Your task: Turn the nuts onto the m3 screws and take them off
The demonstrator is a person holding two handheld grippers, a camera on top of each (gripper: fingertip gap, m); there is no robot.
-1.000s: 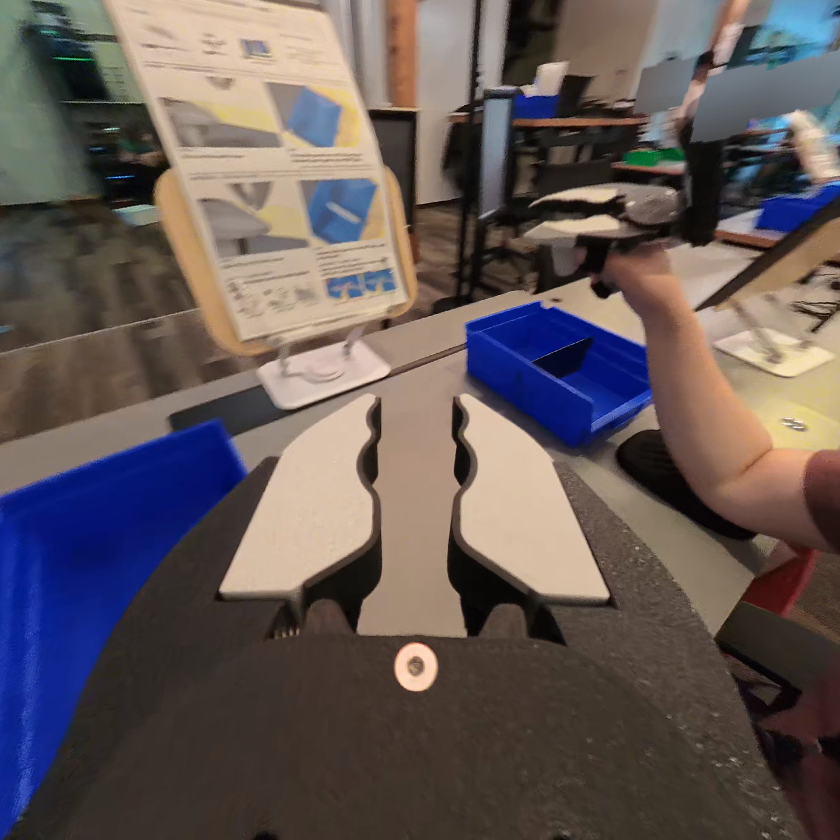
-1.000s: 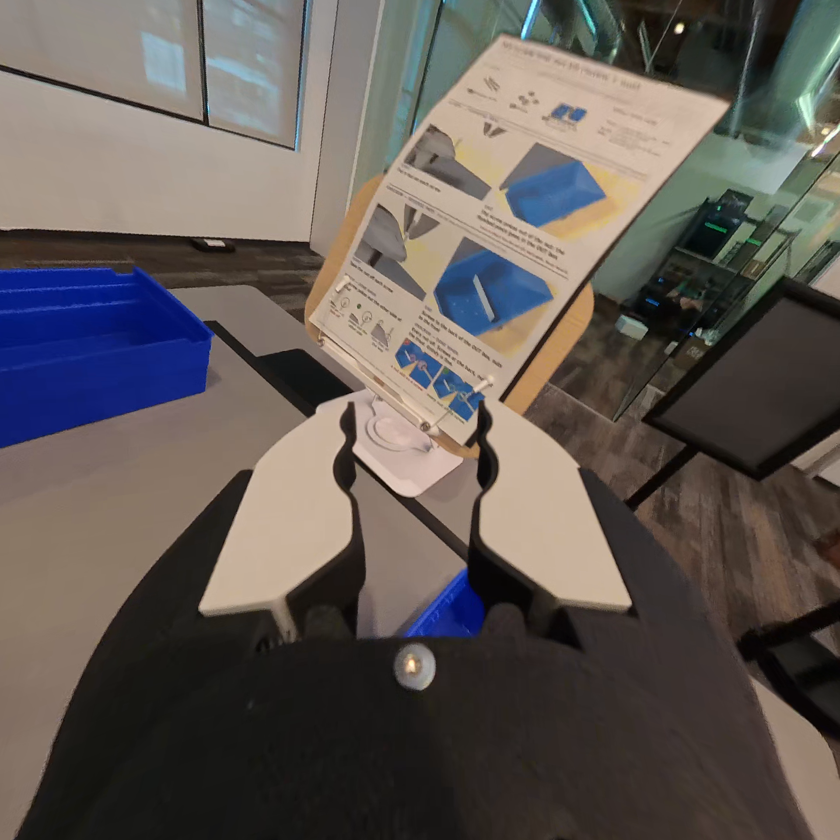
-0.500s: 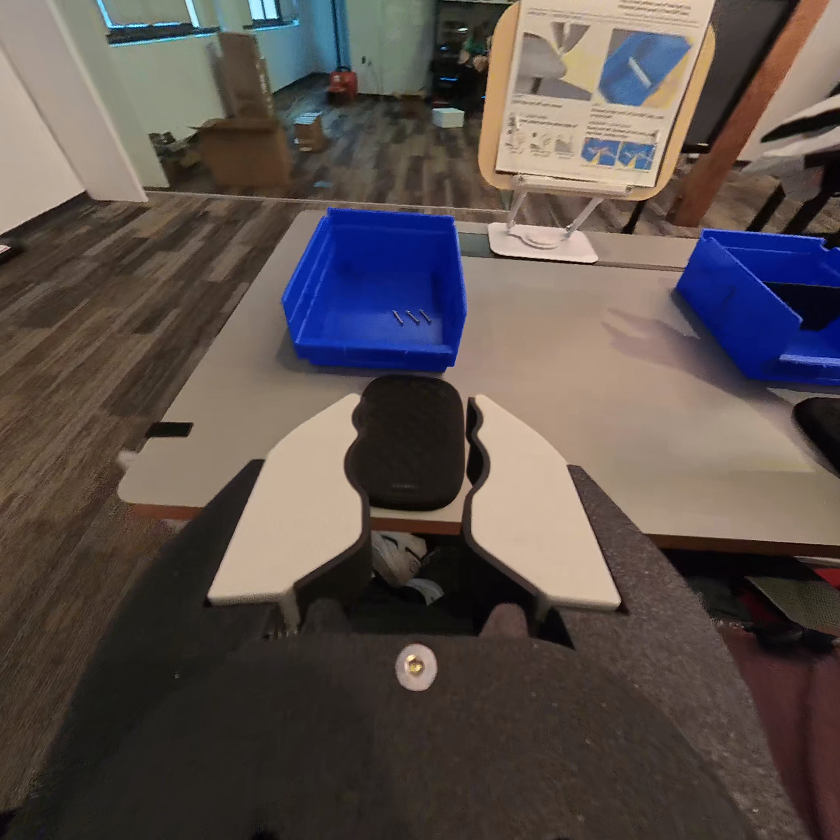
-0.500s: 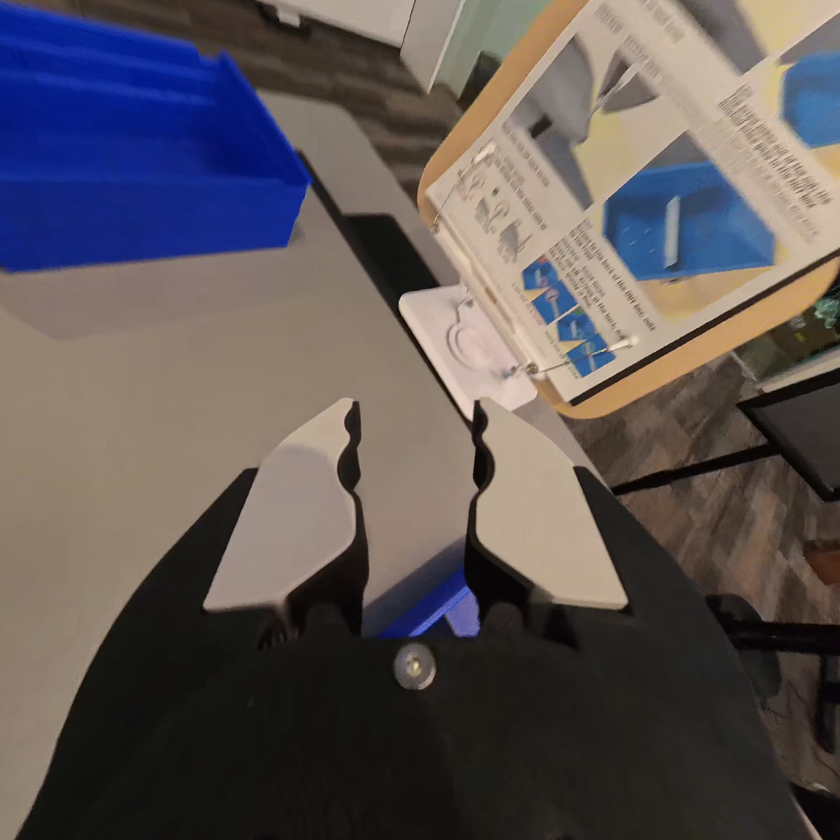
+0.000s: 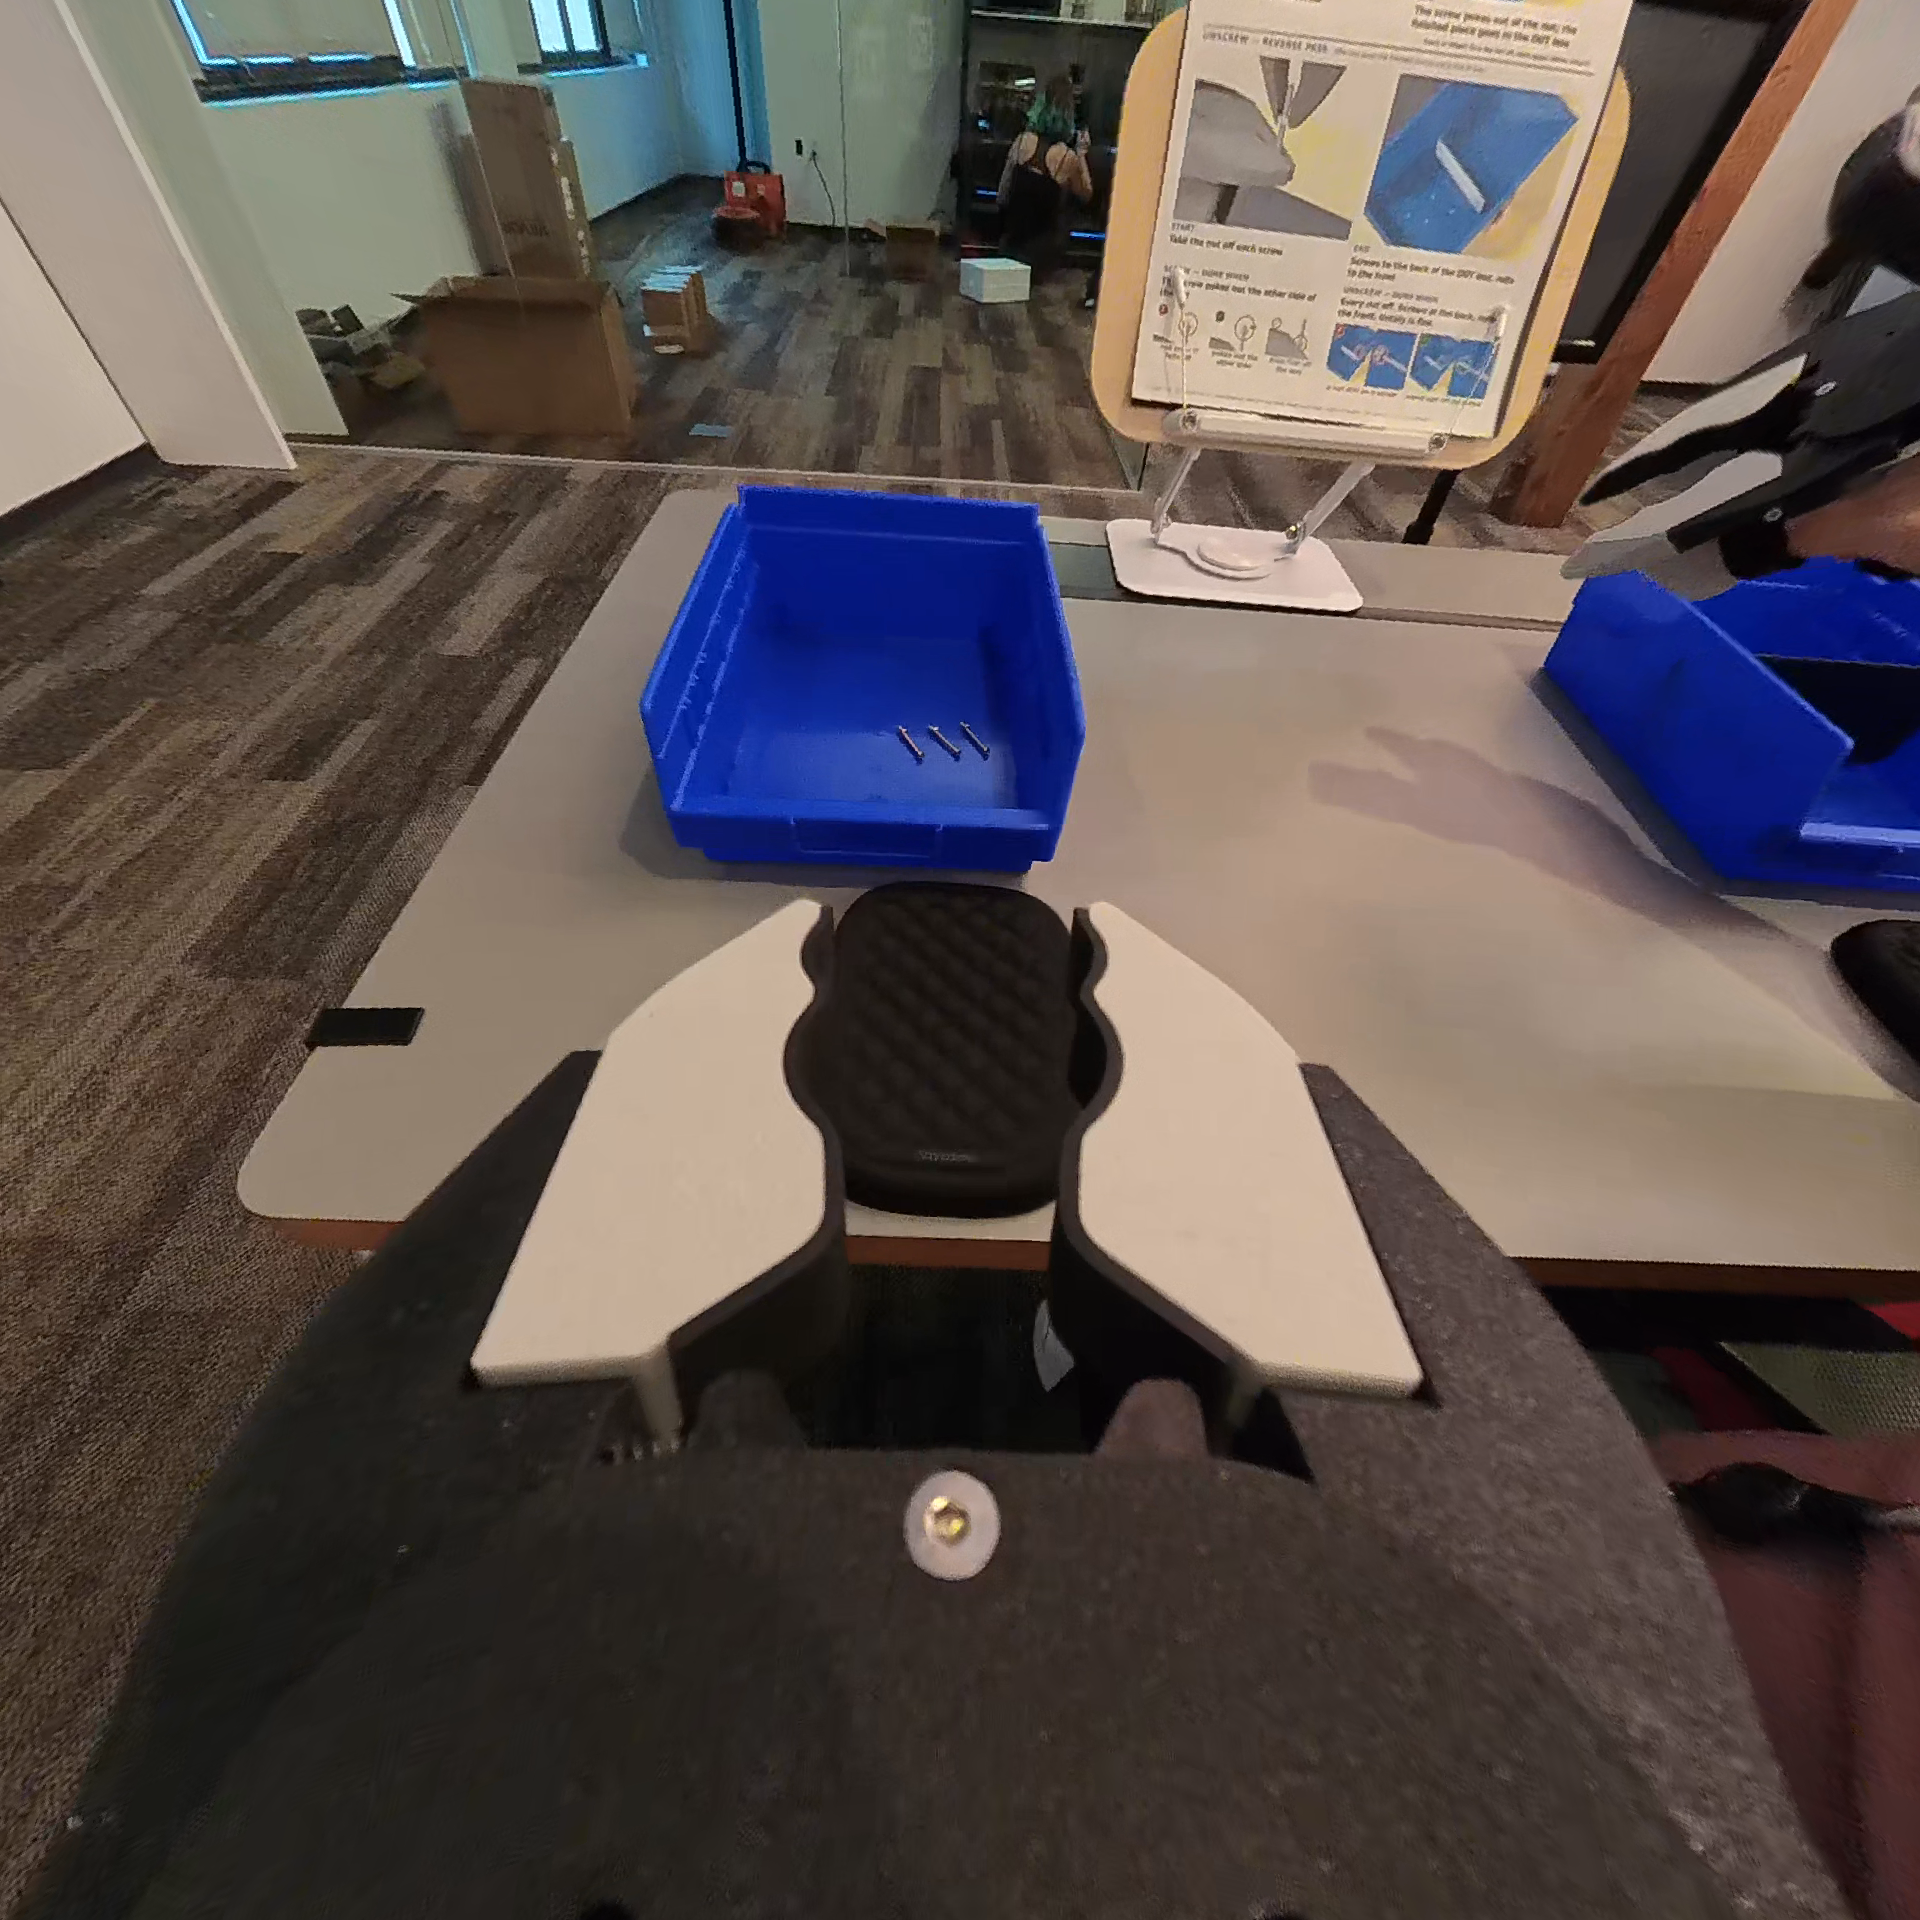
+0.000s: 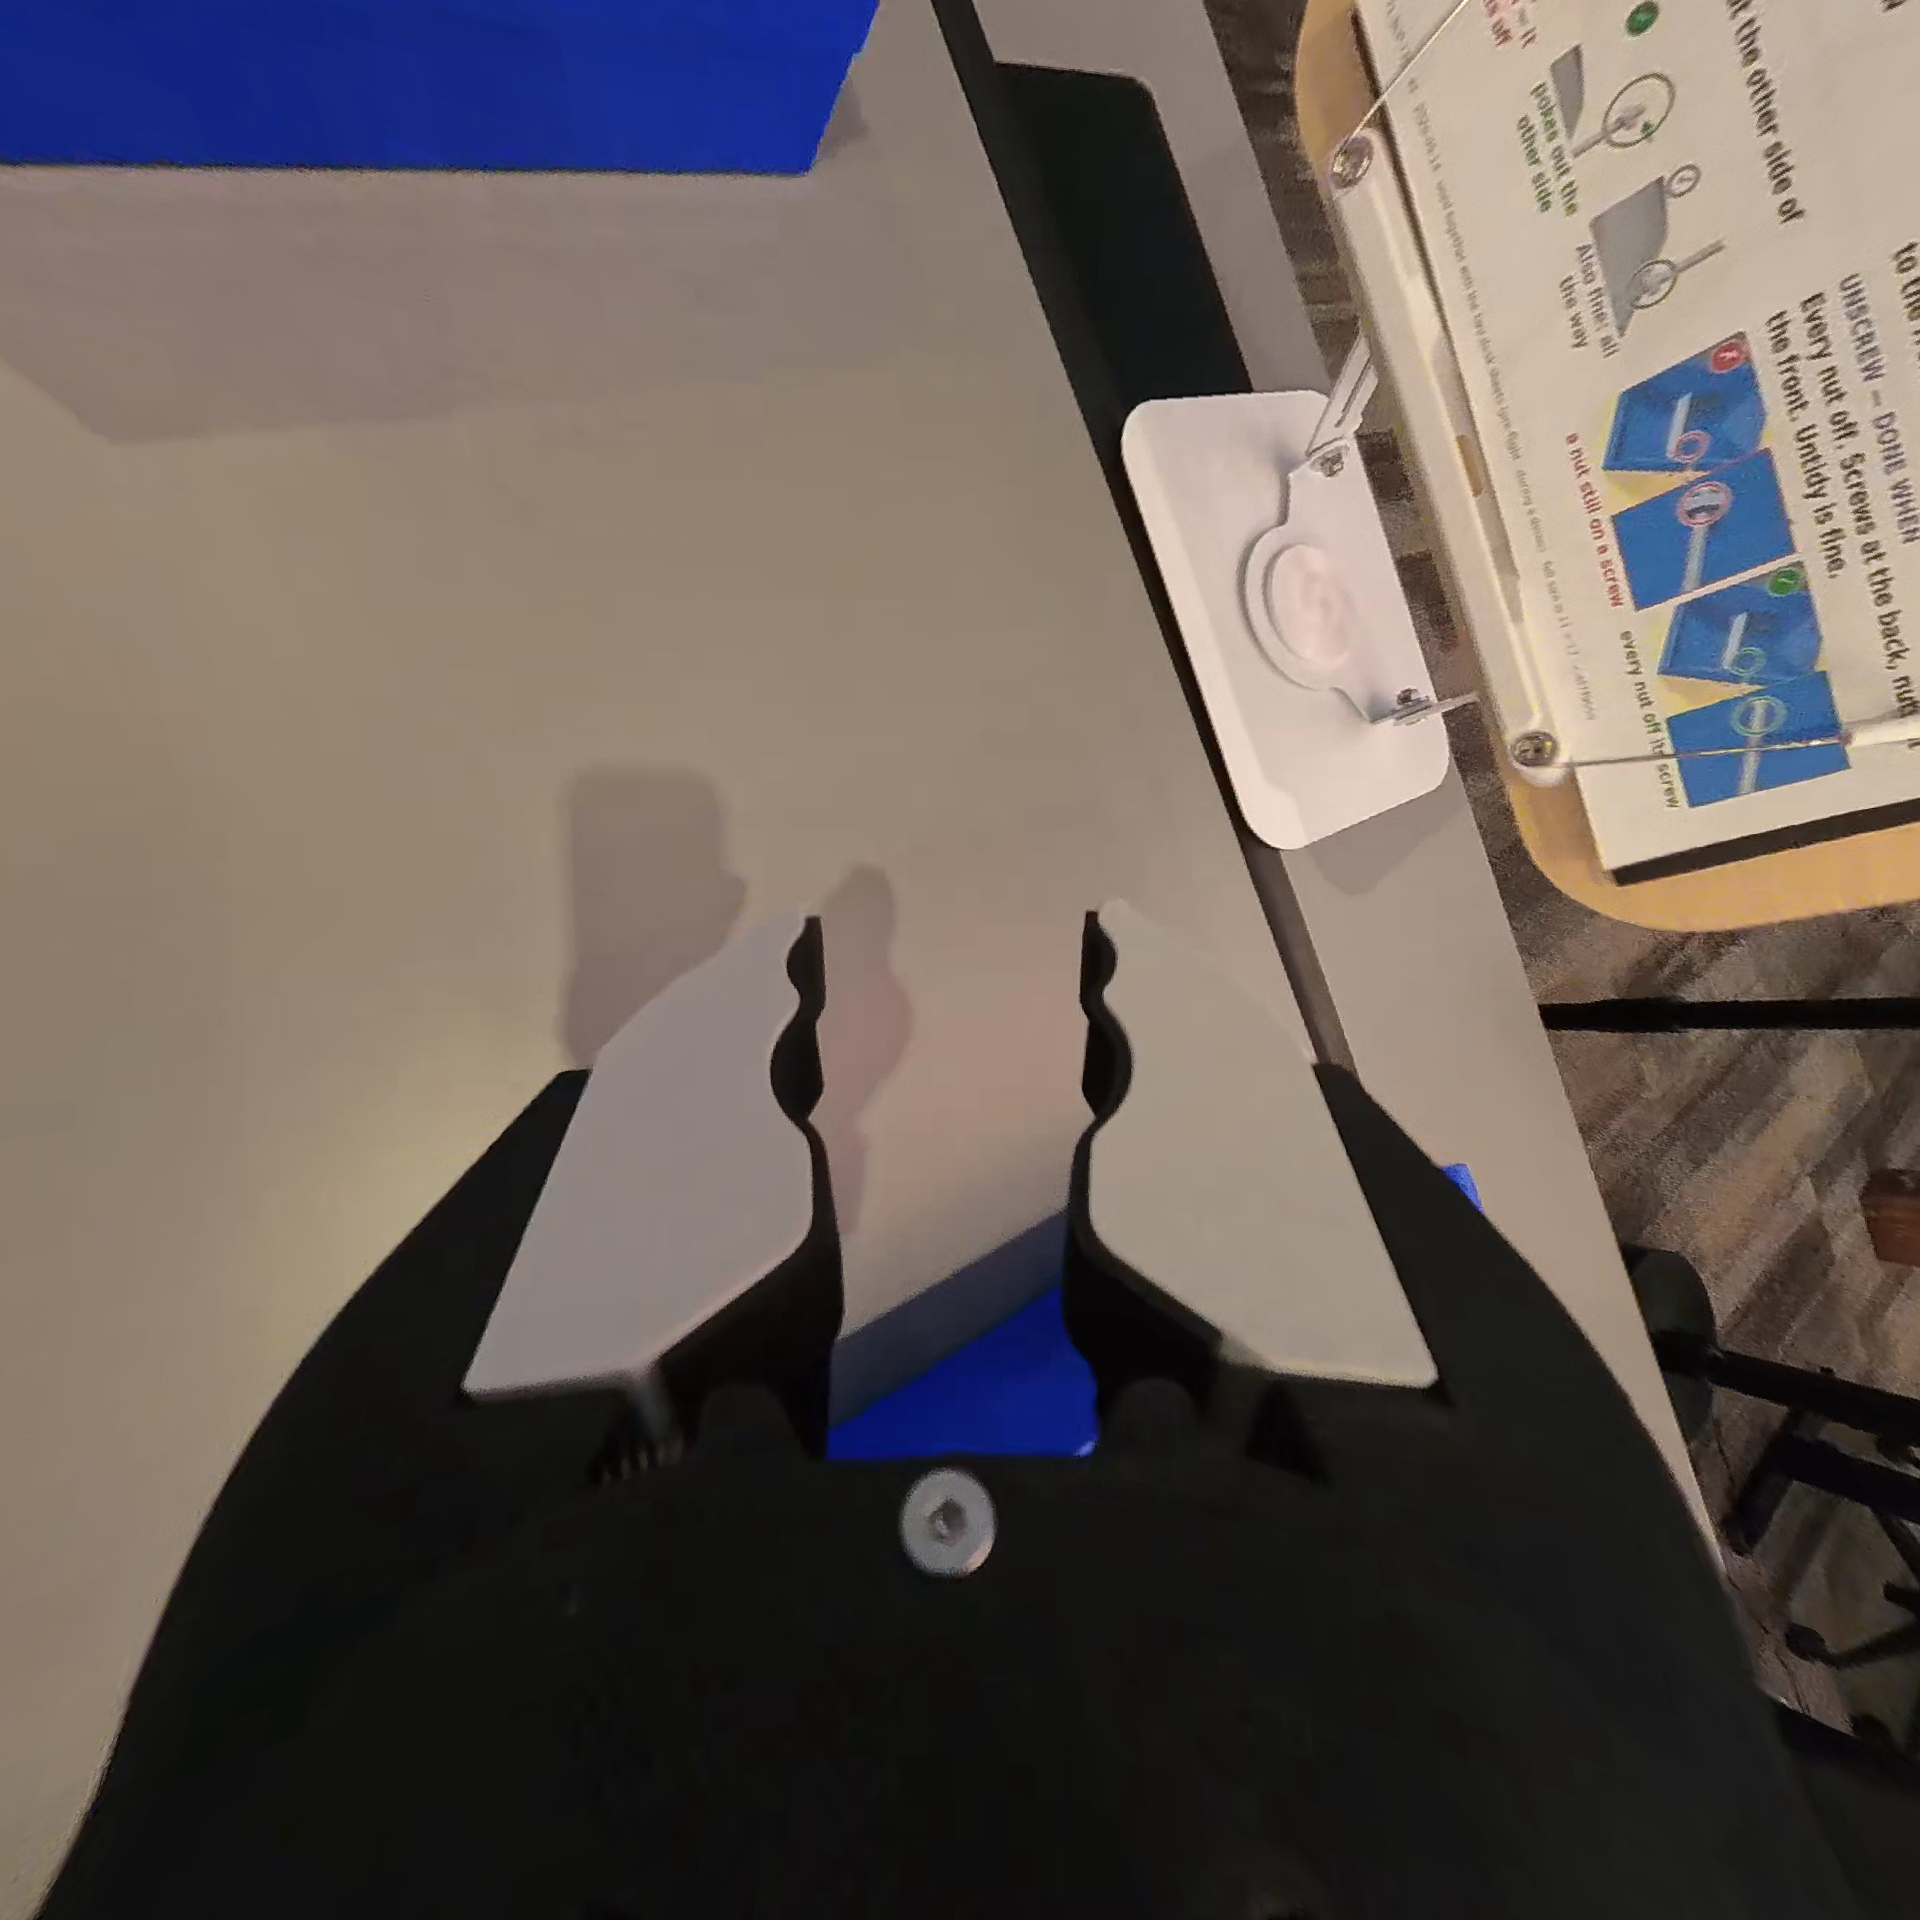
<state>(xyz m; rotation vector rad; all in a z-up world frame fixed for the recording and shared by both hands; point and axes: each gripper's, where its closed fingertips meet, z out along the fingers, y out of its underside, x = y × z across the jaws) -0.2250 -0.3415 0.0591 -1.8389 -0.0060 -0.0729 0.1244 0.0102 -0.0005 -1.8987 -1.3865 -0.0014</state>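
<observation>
Three thin screws (image 5: 942, 740) lie side by side on the floor of a blue bin (image 5: 862, 831) on the grey table (image 5: 1299, 935). I cannot make out any nuts. My left gripper (image 5: 951, 914) is open and empty, held above the table's near edge in front of that bin. A black ribbed pad (image 5: 940, 1049) lies on the table below, seen through the gap between the fingers. My right gripper (image 5: 1584, 532) is open and empty, raised over a second blue bin (image 5: 1704, 727) at the right. In the right wrist view it (image 6: 951, 920) points down at bare table (image 6: 520, 623).
An instruction sheet (image 5: 1351, 208) on a white stand (image 5: 1236, 566) stands at the table's far edge; it also shows in the right wrist view (image 6: 1714, 416). A second black pad (image 5: 1881, 987) lies at the right. A bin corner (image 6: 966, 1392) shows under my right gripper.
My left gripper swung from facing the stand to facing the bin with screws, and its jaws opened wider. My right gripper tipped down toward the table. Both stayed empty.
</observation>
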